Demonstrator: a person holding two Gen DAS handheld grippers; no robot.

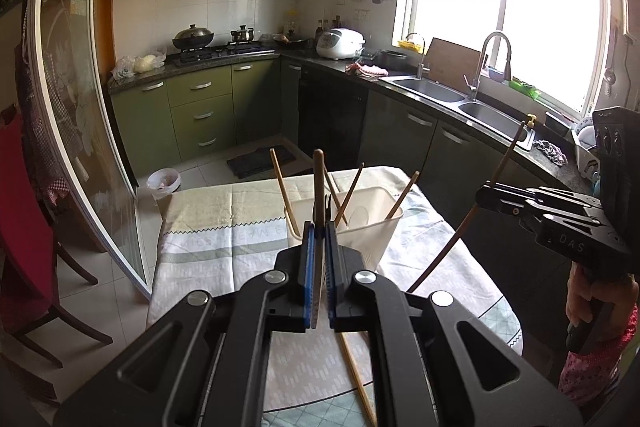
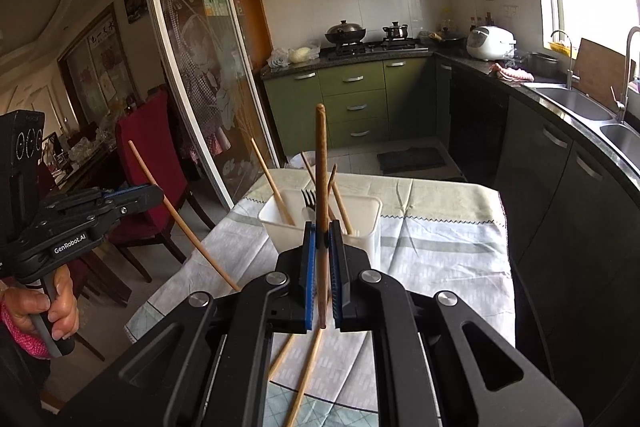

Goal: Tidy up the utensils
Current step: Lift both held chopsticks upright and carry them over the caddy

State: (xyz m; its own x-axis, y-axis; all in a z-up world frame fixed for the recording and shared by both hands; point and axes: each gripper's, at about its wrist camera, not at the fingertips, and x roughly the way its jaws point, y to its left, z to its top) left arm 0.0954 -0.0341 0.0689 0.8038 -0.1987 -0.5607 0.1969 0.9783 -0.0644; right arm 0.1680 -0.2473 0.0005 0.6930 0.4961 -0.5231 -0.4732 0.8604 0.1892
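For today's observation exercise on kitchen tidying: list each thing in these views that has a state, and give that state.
Left hand-held gripper: shut on a chopstick, held upright.
Right hand-held gripper: shut on a darker chopstick, upright.
Holder: upright on the table, holding chopsticks and a fork.
Loose chopsticks: lying flat on the table.
Wok: lidded, on the stove.

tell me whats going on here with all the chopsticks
A person is sorting utensils at a cloth-covered table, holding tongs in each hand. The left tongs are shut on a dark chopstick, and the right tongs are shut on a brown chopstick. A white holder ahead already has several chopsticks and a fork standing in it. Two more chopsticks lie loose on the cloth.
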